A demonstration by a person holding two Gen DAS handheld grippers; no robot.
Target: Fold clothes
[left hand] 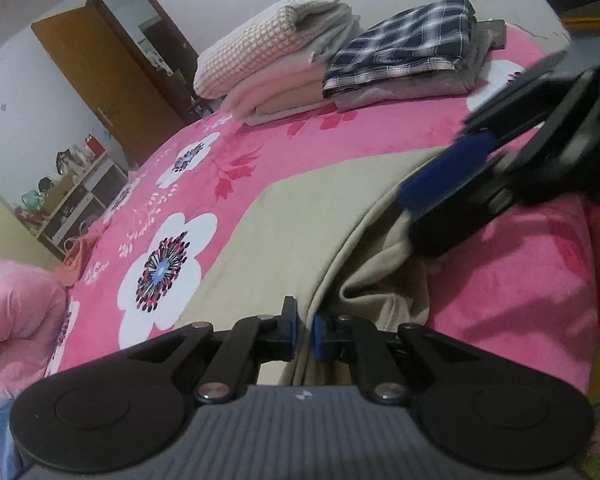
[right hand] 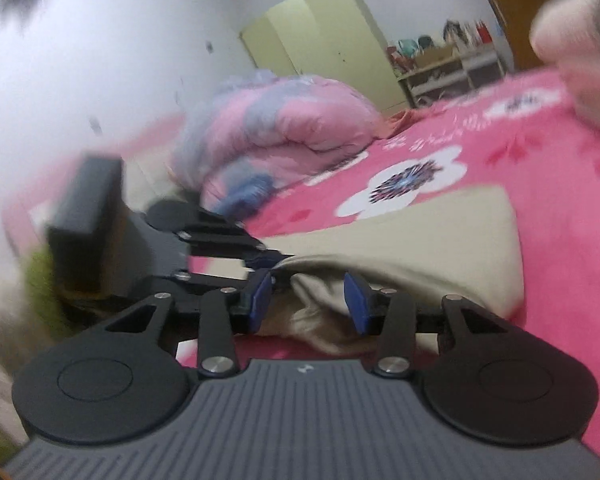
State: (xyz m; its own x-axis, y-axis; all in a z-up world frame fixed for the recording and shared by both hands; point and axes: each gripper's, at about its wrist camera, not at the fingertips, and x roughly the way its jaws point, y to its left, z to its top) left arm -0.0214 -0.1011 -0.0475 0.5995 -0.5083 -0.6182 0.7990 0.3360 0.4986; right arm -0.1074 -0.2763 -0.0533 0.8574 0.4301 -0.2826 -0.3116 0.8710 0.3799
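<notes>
Across the middle of the pink flowered bed (left hand: 520,280), the beige garment (left hand: 300,232) is lying soft, light and floppy. The left hand-held gripper (left hand: 304,334) is pinching its folded edge tight. The right hand-held gripper (right hand: 310,300) is sitting half-open around the bunched corner, probably the best grab spot.

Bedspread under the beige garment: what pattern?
Bright pink bedspread with big white flowers, dark centres; clearest in the left wrist view.

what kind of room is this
Most likely a home bedroom: a bed with a pink floral blanket, a rolled-up pink duvet, a pale green wardrobe, and folded clothes stacked at the far side.
</notes>
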